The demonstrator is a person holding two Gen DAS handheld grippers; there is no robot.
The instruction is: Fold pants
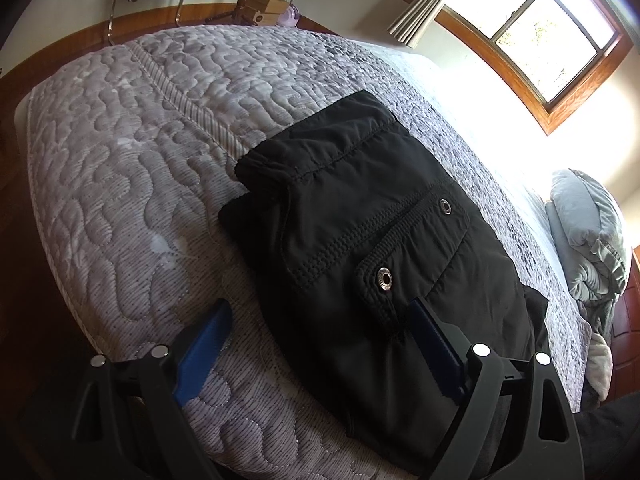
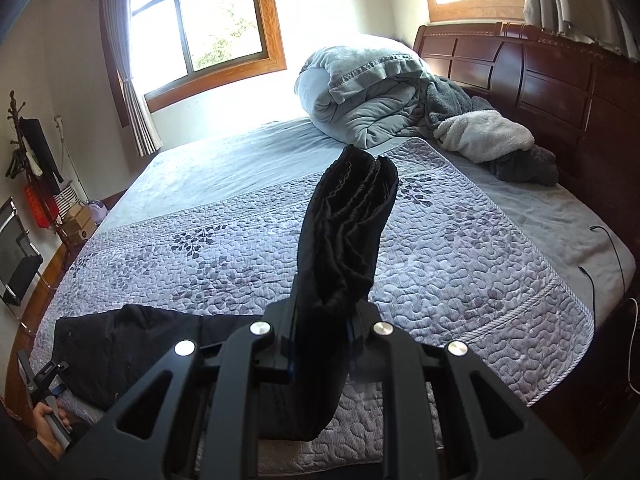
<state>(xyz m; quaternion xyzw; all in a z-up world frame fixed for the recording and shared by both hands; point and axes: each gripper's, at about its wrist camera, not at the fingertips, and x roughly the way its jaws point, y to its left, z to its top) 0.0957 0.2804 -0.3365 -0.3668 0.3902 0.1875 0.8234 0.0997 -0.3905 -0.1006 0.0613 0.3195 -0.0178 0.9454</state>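
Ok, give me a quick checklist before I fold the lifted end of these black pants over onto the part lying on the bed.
1. Right claw shut on the bunched pants end: ok.
2. Left claw open, one finger resting on the folded pants, the other finger over the quilt: ok.
3. Folded part lies flat on the quilt: ok.
4. Lifted end hangs free of the duvet: ok.
5. Layers in the lifted end aligned: cannot tell, they are bunched.
6. Left finger pressing hard enough to pin the fabric: cannot tell.
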